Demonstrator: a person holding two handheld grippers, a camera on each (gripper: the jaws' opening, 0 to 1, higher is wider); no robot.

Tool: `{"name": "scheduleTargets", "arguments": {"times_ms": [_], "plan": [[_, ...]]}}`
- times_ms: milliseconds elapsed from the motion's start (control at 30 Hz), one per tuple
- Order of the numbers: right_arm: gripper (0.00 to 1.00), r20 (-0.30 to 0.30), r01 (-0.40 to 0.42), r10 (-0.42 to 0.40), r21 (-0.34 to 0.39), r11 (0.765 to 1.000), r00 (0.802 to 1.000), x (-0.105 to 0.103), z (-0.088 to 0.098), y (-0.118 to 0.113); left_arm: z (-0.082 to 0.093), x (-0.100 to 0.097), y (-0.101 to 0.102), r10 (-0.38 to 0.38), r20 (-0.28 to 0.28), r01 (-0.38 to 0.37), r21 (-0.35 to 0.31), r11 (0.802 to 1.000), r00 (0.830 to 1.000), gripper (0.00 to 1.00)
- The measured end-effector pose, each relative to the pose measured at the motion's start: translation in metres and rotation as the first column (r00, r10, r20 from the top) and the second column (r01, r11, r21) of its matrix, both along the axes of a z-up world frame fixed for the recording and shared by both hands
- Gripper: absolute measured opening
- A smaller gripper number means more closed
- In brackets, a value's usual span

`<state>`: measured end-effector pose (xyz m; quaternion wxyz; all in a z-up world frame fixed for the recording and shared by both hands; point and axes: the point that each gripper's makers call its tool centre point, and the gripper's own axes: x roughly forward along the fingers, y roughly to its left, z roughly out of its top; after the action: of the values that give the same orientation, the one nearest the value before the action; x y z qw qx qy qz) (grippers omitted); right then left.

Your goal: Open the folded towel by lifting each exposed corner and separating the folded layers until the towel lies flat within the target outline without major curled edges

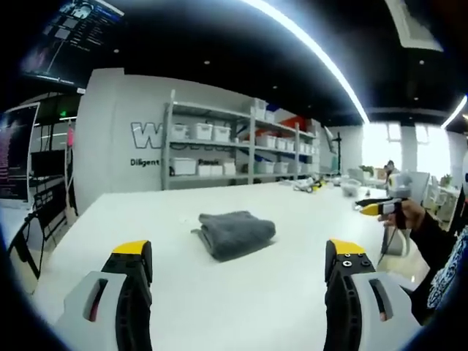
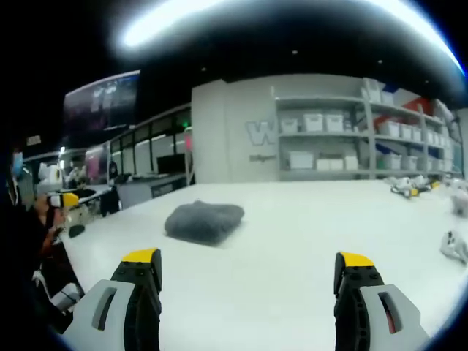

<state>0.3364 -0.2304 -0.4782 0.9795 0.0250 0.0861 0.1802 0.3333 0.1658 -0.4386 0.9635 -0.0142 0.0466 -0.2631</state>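
A grey towel, folded into a thick bundle, lies on the white table a short way ahead of my left gripper. That gripper's yellow-tipped jaws stand wide apart above the table with nothing between them. In the right gripper view the same towel sits ahead and to the left of my right gripper, which is open and empty too. Neither gripper touches the towel. At the right edge of the left gripper view, a hand holds the right gripper.
Metal shelves with white bins stand against the wall behind the table. Small objects lie on the far right of the table, and more near its right edge. A monitor stands off the table's left side.
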Motion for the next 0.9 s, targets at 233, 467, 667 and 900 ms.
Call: {"name": "scheduleTargets", "arguments": {"times_ms": [233,467,667,900], "plan": [[1.00,-0.002,-0.001,0.001,-0.006,1.000,1.000,0.015,0.009,-0.001,0.010,0.017,0.002,-0.004,-0.005,0.004,0.028,1.000,1.000,0.97],[1.00,-0.034,-0.011,0.010,-0.034,0.999,0.999,0.040,0.009,-0.003,0.014,0.043,0.008,0.014,-0.035,-0.015,-0.011,1.000,0.999,0.98],[1.00,-0.025,0.007,-0.008,-0.038,0.999,1.000,0.064,0.023,-0.012,0.011,0.063,0.013,0.023,-0.049,-0.022,0.029,0.999,0.999,0.96],[1.00,-0.015,-0.009,0.008,-0.087,0.996,1.000,0.091,0.041,-0.009,0.012,0.094,0.007,0.004,-0.068,0.001,0.070,0.998,0.998,0.95]]}}
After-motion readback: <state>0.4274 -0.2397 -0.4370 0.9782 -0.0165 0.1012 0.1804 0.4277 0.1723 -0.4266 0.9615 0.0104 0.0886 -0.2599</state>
